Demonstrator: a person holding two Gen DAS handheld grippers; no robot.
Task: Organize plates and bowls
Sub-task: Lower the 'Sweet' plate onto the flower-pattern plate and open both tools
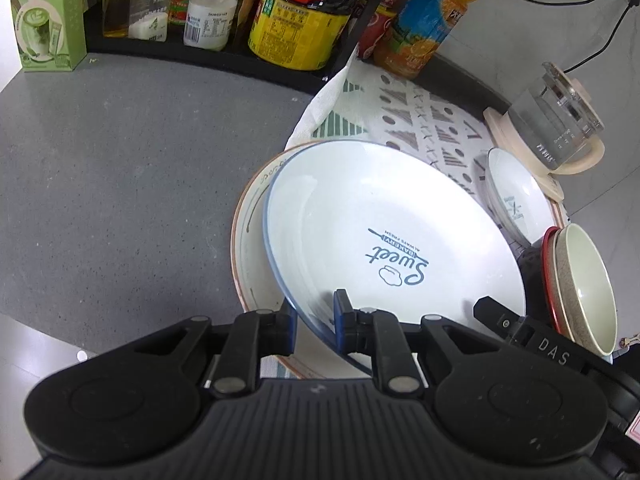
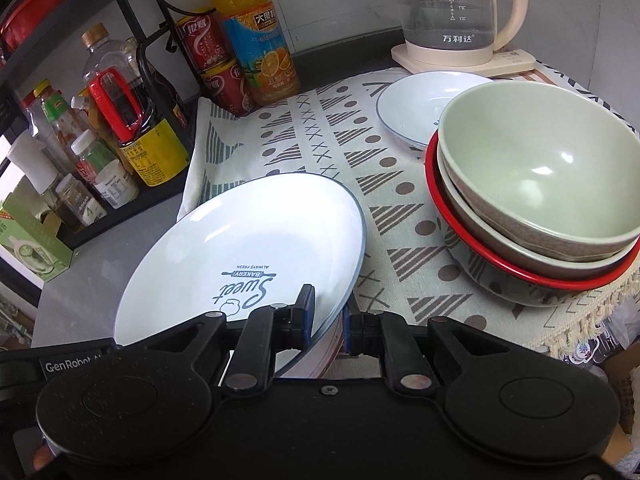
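Observation:
A white plate with a blue rim and "Sweet Bakery" print point(image 1: 384, 232) point(image 2: 248, 248) is held tilted between both grippers. My left gripper point(image 1: 316, 320) is shut on its near left rim, one blue pad on each face. My right gripper point(image 2: 327, 320) is shut on its near right rim. Under it lies an orange-rimmed plate point(image 1: 246, 252) on the counter. Three nested bowls point(image 2: 540, 168) point(image 1: 584, 280), a green one on top and a red-rimmed one at the bottom, stand to the right. A small white dish point(image 2: 416, 108) point(image 1: 516, 200) sits behind them.
A patterned cloth point(image 2: 320, 148) covers the right part of the grey counter point(image 1: 120, 180). A glass kettle point(image 2: 452, 12) stands at the back right. Bottles, cans and an orange drink point(image 2: 260, 44) crowd a black rack point(image 1: 224, 52) along the back, beside a green carton point(image 1: 44, 16).

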